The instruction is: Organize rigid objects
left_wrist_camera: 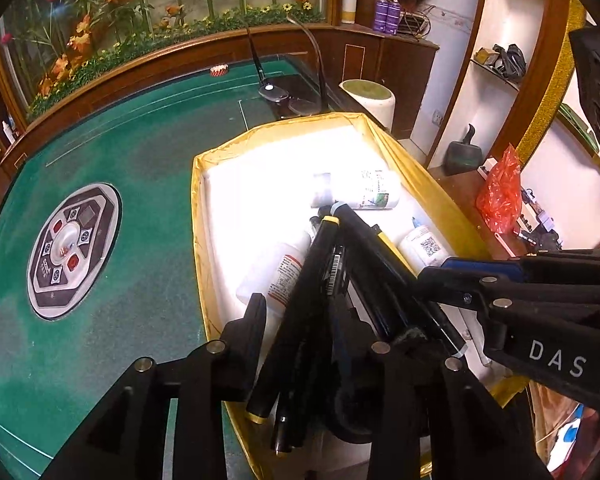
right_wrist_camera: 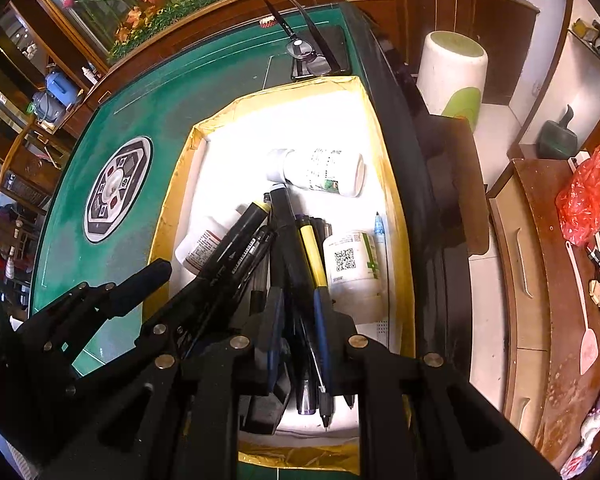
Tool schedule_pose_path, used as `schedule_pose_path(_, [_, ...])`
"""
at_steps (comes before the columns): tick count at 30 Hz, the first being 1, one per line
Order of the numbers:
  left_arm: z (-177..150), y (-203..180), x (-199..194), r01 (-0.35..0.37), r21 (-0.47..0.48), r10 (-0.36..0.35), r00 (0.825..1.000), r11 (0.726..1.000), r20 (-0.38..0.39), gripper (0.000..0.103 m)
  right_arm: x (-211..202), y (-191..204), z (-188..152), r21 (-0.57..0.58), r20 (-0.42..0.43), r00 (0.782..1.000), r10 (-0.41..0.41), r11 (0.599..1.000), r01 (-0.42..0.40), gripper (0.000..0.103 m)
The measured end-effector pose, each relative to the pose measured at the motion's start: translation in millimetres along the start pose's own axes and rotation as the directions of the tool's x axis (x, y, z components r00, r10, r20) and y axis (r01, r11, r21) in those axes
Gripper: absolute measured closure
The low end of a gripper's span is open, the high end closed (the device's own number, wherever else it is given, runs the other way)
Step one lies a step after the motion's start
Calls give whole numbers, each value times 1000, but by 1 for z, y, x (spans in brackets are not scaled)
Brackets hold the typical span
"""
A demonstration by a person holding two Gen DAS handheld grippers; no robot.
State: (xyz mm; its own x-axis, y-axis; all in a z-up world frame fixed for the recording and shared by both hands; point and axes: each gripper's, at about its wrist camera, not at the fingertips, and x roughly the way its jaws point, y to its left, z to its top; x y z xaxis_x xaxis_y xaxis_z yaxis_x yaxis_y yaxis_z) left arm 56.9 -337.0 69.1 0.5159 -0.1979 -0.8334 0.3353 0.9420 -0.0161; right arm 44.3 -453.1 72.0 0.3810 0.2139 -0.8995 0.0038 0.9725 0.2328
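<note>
A gold-rimmed box [left_wrist_camera: 198,184] with a white floor stands on the green table; it also shows in the right wrist view [right_wrist_camera: 180,168]. In it lie three white bottles [left_wrist_camera: 358,190] [right_wrist_camera: 320,170] and a heap of black and yellow pens [left_wrist_camera: 320,264] [right_wrist_camera: 284,240]. My left gripper [left_wrist_camera: 328,328] straddles a bundle of pens; its jaws stand fairly wide, and I cannot tell if they grip. My right gripper [right_wrist_camera: 304,312] is closed around several pens, including a yellow and blue one [right_wrist_camera: 316,264]. The right gripper also shows from the side in the left wrist view [left_wrist_camera: 460,284].
A round control panel [left_wrist_camera: 74,250] sits in the middle of the green table [left_wrist_camera: 120,152]. Glasses [right_wrist_camera: 304,50] lie on a dark phone beyond the box. A white stool [right_wrist_camera: 452,68] and a brown side table with a red bag [right_wrist_camera: 584,196] stand to the right.
</note>
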Motion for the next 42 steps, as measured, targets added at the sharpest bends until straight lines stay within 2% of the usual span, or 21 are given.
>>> schedule_pose_path(13, [-10, 1, -20, -15, 18, 14, 999, 1000, 46, 61, -12, 6, -9, 15, 29, 1000, -3, 1000, 2, 81])
schedule_pose_path(22, [-18, 9, -32, -30, 17, 28, 997, 999, 71, 50, -18, 16, -20, 12, 43, 999, -6, 1000, 5, 76])
schedule_pose_path(26, [-23, 13, -39, -35, 16, 34, 996, 999, 87, 39, -21, 20, -25, 7, 52, 999, -10, 1000, 10, 71])
schedule_pose_path(28, [-25, 15, -43, -39, 17, 37, 995, 999, 91, 28, -23, 21, -28, 0, 58, 998, -12, 1000, 12, 68])
schedule_pose_path(29, [-26, 17, -48, -31, 21, 28, 995, 999, 93, 19, -26, 23, -31, -10, 67, 998, -22, 1000, 23, 67])
schedule_pose_path(30, [-27, 19, -52, -24, 24, 22, 995, 999, 98, 11, -29, 24, -33, -21, 77, 996, -32, 999, 34, 64])
schedule_pose_path(31, [-29, 22, -56, -17, 26, 15, 994, 1000, 104, 9, -33, 25, -36, -36, 93, 995, -41, 998, 45, 58])
schedule_pose_path(33, [-36, 30, -70, -19, 28, 15, 991, 999, 134, 6, -43, 27, -43, -61, 136, 989, -53, 996, 62, 51])
schedule_pose_path(37, [-43, 43, -87, -28, 49, 21, 991, 998, 129, 4, -61, 27, -61, -106, 216, 974, -63, 991, 87, 44])
schedule_pose_path(39, [-44, 48, -94, -60, 46, 54, 991, 997, 125, 2, -64, 27, -66, -111, 227, 972, -67, 989, 94, 40])
schedule_pose_path(42, [-43, 52, -104, -140, 47, 132, 981, 989, 141, 2, -66, 26, -67, -106, 228, 972, -62, 990, 88, 39])
